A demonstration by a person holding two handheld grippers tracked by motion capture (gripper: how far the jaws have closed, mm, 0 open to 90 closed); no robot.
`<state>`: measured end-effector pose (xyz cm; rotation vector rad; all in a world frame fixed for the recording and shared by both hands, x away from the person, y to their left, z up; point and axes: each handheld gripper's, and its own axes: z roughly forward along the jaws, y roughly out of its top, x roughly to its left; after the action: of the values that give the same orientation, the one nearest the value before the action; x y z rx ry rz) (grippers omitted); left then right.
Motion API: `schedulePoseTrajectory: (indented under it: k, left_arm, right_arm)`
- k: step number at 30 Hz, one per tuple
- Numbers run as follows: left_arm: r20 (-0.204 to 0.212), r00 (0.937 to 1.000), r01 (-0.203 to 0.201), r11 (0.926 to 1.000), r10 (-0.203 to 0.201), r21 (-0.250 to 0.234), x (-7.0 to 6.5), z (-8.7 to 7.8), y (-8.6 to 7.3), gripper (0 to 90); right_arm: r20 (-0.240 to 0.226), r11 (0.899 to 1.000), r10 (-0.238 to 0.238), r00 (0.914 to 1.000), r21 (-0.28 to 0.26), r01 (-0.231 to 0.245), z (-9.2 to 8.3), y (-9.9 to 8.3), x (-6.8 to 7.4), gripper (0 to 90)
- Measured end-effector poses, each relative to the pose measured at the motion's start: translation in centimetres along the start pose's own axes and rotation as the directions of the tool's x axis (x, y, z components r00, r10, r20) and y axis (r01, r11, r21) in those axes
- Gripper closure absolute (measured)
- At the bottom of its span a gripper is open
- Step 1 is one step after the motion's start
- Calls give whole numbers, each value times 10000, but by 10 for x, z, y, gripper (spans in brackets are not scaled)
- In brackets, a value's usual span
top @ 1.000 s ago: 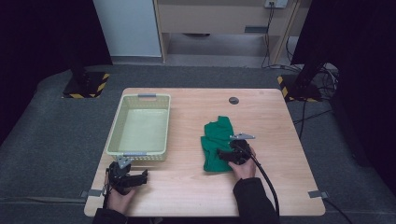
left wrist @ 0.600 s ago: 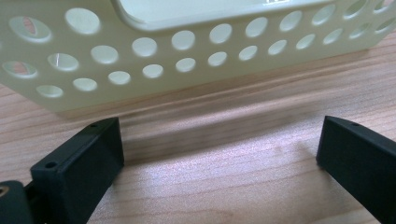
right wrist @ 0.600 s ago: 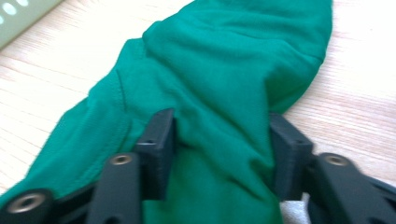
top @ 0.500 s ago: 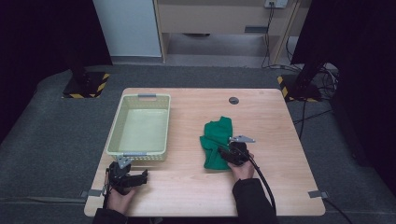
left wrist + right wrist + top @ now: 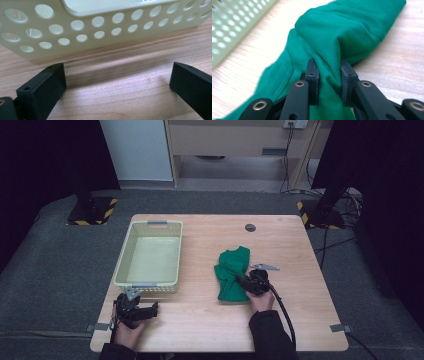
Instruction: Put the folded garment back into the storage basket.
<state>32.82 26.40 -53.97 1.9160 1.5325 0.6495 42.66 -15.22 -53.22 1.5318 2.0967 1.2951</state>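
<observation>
Starting at the near edge of the wooden table (image 5: 200, 320), we find the left gripper (image 5: 150, 310) resting on the bare wood by the front left corner, held in the person's left hand (image 5: 127, 332). Its jaws stand wide apart with nothing between them; in the left gripper view they frame bare tabletop, with the perforated end wall of the cream plastic basket (image 5: 100, 27) just beyond. Farther in and to the right, we record the right gripper (image 5: 245, 282) at the near right edge of the green cloth (image 5: 231, 275). Its jaws have just been closing, and in the right gripper view a bunched fold of the cloth (image 5: 342, 37) is pinched between the pads. The garment lies crumpled on the table right of centre, apart from the basket (image 5: 150, 257) at the left. Beyond the cloth, a small dark round disc (image 5: 250, 227) sits in the tabletop near the far edge.
</observation>
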Motion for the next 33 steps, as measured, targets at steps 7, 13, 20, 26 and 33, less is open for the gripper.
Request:
schedulePoseTrajectory:
  k: [7, 13, 20, 26, 33]
  left_arm:
    - [1, 10000, 0, 10000, 0, 0, 0, 0, 0, 0]
    - [-1, 10000, -3, 10000, 3, 0, 0, 0, 0, 0]
    - [2, 10000, -2, 10000, 2, 6, 0, 0, 0, 0]
    - [2, 10000, -5, 10000, 5, 8, 0, 0, 0, 0]
    - [1, 10000, -1, 10000, 1, 8, 0, 0, 0, 0]
  right_arm:
    - [-632, 9968, 340, 9974, -696, -384, -20, 11, 1, 737]
    - [-788, 9940, 231, 9966, -1046, -313, -30, 19, 6, 737]
    - [-1131, 9900, 52, 9936, -1398, -211, -39, 31, 15, 736]
    - [-1287, 9874, -168, 9915, -1581, -38, -44, 38, 22, 735]
    - [-1529, 9838, -228, 9880, -1793, -50, -51, 48, 27, 733]
